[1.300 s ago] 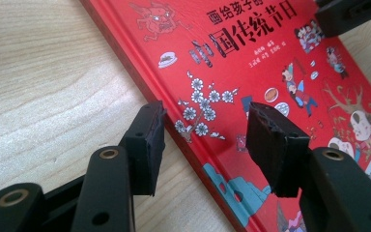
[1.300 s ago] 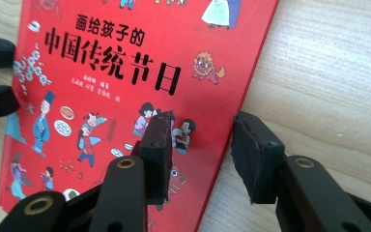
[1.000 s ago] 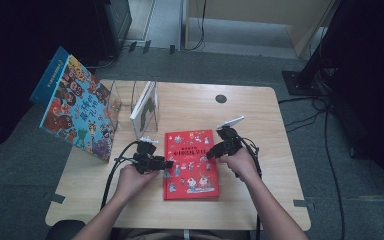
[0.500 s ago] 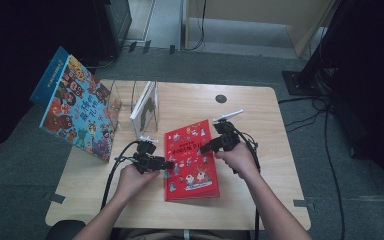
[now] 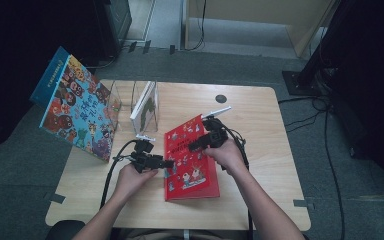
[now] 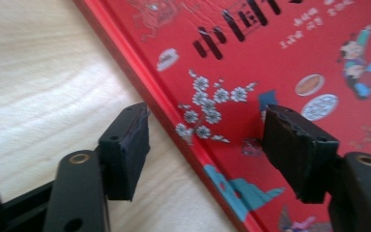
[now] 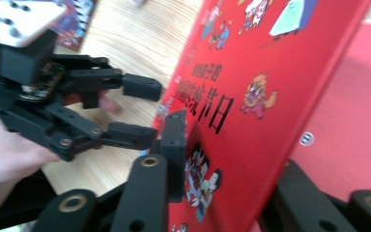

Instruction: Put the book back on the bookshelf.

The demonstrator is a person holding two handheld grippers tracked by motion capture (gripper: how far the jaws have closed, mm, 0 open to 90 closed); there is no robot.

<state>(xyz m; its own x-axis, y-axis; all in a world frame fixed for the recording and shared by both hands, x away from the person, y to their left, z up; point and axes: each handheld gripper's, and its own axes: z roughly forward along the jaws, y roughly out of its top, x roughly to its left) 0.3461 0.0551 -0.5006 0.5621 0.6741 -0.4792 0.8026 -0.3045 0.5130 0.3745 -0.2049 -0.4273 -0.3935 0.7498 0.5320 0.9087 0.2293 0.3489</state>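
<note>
Red book (image 5: 190, 155): one, among three books, two grippers.

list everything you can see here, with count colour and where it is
red book: 1, red with cartoon figures, table centre, cover lifted at its right edge
big picture book: 1, blue with many colourful figures, propped at the table's left edge
clear stand: 1, see-through, far left of the table, a thin white and green book upright in it
table: 1, light wood, a dark round hole near its far edge
cables: several, black, on the grey floor at the right
left gripper: 1, black, jaws open at the book's left edge, just been opening
right gripper: 1, black, jaws closed on the lifted cover, just been closing
hands: 2, one on each gripper
</note>
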